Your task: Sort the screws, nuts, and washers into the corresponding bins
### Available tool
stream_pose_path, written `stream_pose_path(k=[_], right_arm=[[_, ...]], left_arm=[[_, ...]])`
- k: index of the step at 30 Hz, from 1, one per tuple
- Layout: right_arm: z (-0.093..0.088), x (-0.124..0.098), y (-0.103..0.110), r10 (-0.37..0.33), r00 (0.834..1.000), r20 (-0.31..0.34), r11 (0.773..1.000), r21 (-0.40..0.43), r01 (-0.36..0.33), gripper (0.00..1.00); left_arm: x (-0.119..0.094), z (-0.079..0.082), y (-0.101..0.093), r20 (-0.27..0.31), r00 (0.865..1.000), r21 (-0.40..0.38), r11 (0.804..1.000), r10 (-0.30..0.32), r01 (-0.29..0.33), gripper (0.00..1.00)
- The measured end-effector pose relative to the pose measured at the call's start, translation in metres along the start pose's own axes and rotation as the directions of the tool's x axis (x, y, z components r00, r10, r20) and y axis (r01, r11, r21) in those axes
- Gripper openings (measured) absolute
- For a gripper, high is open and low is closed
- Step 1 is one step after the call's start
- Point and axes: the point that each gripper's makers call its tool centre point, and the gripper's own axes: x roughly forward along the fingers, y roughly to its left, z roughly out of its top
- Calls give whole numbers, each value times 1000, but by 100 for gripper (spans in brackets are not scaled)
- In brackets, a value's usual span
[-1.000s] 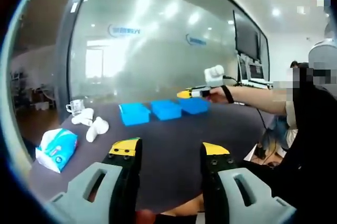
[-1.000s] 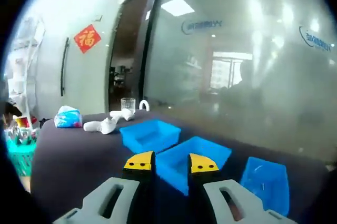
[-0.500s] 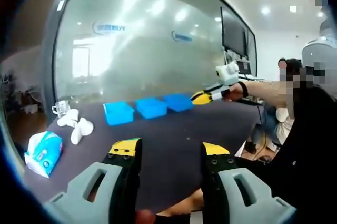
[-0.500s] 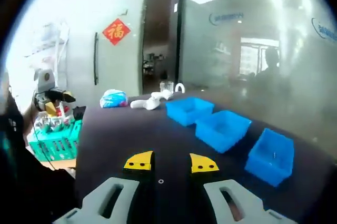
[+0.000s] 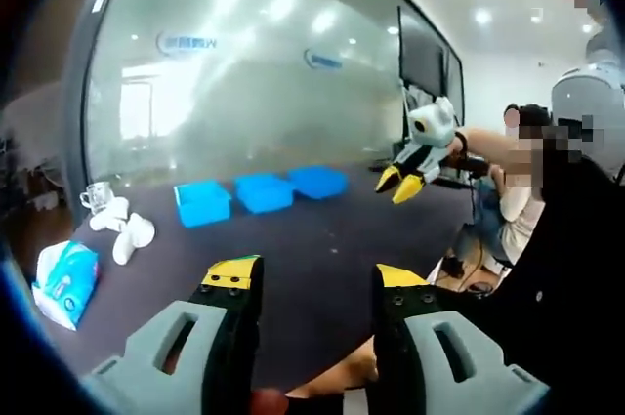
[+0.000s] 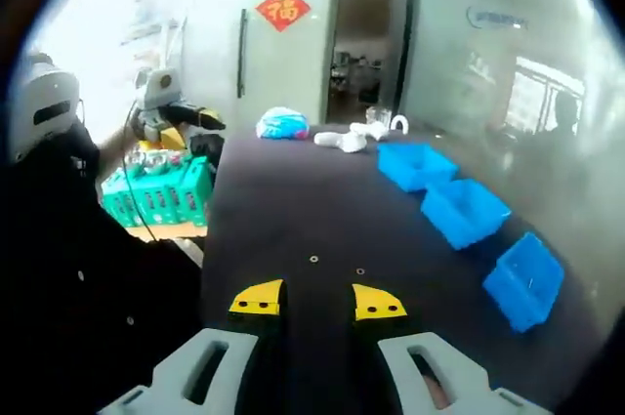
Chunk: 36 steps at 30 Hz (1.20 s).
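- Your dark table (image 6: 293, 200) spreads ahead of both grippers; in the right gripper view it runs away toward a glass wall
- Three blue bins (image 6: 467, 212) sit in a row along the table's far side, close to one another; in the left gripper view they lie well beyond your jaws (image 5: 264, 192)
- Your left gripper (image 5: 317, 278) hangs above the near table edge, jaws parted wide with nothing between them
- Your right gripper (image 6: 317, 300) is over the table, jaws a little apart and holding nothing; it also shows in the left gripper view at the right, raised above the table with its yellow tips spread
- A tissue pack (image 5: 66, 273) lies at the table's left end, white objects beside it
- Two small washers (image 6: 313, 260) lie on the table just ahead of your right jaws; whether the bins hold any parts I cannot tell
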Motion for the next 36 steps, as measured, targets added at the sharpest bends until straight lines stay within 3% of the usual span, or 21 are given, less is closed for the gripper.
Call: stream_pose_path(k=[8, 15, 19, 27, 36], right_arm=[[3, 6, -5, 52, 995, -82, 996, -67, -57, 21], [4, 29, -21, 79, 985, -156, 991, -92, -94, 19], [-5, 42, -30, 130, 959, -252, 980, -113, -162, 19], [-17, 76, -46, 143, 917, -371, 968, -142, -209, 19], [-5, 101, -14, 228, 886, -403, 931, -178, -320, 17]], left_arm=[[5, -10, -13, -41, 998, 5, 999, -52, 52, 43], [8, -12, -11, -45, 998, -5, 999, -54, 54, 43], [8, -12, -8, -45, 998, -9, 999, -49, 48, 43], [8, -14, 1, -38, 999, -25, 999, -28, 27, 43], [9, -19, 8, -46, 999, -39, 999, -17, 16, 43]])
